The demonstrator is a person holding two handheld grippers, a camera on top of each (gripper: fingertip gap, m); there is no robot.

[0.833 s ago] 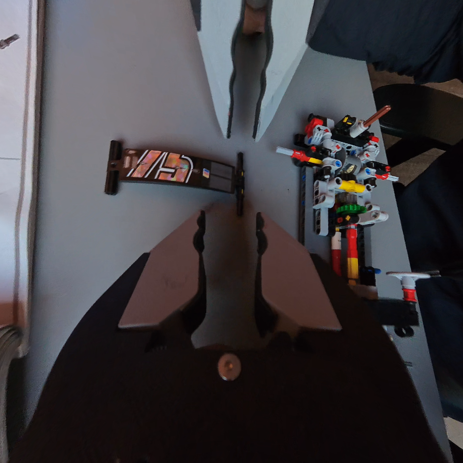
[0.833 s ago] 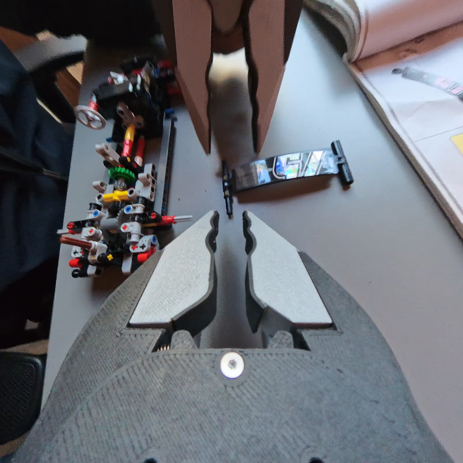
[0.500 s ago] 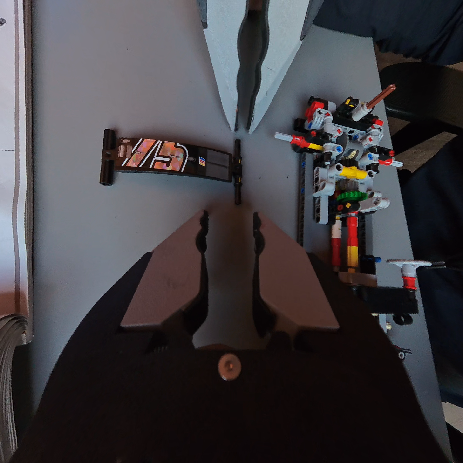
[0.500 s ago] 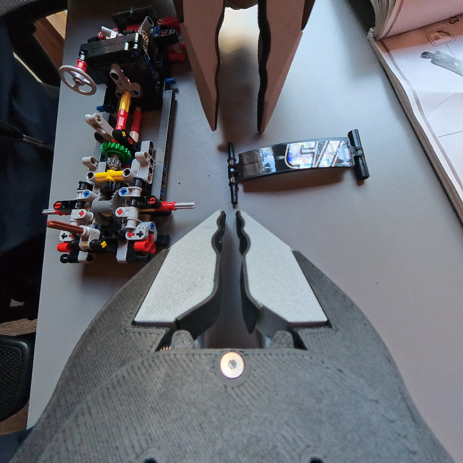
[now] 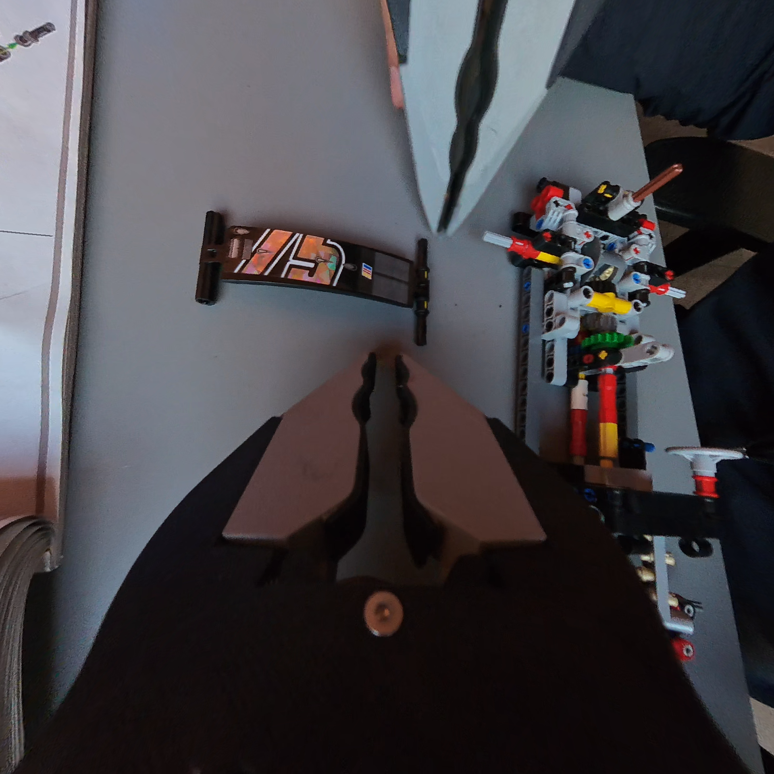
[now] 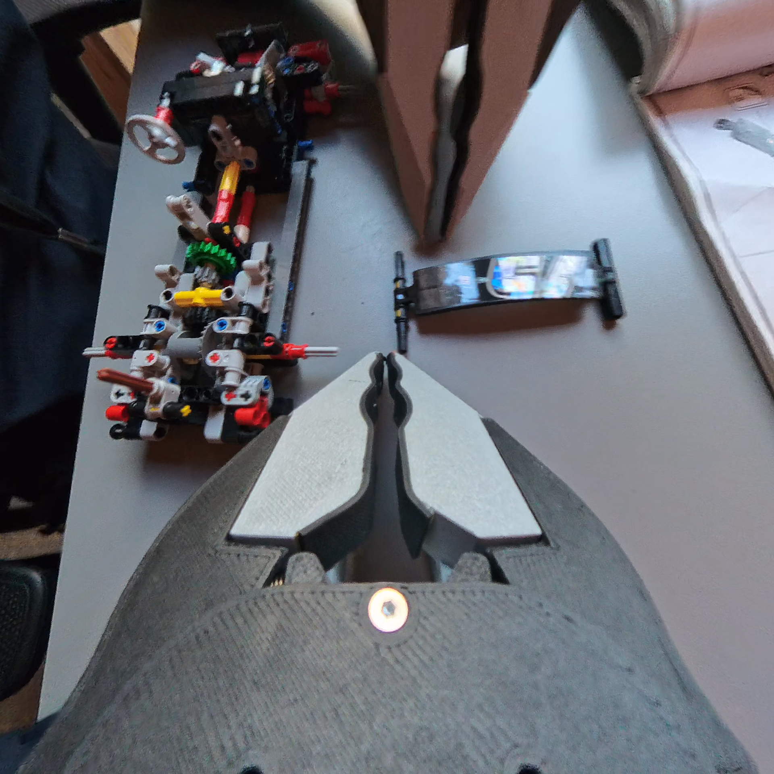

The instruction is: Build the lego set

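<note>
The grey surface (image 6: 628, 460) carries everything. Largest on it is the partly built brick model (image 6: 209, 293), a many-coloured chassis with green gear and steering wheel, lying along one edge near a person's dark clothing. An open instruction booklet (image 6: 733, 176) lies on the far side of the curved black panel (image 6: 502, 280) from the model.

That panel, with a shiny sticker and a thin black axle (image 6: 400, 301) at one end, lies flat between model and booklet, unattached and untouched.

The left hand-held gripper (image 5: 385, 360) hovers just short of the axle's tip, jaws narrowly apart and seemingly empty, though blur obscures the tips. The right hand-held gripper (image 6: 385, 358) has its tips together on nothing, near the same axle.
</note>
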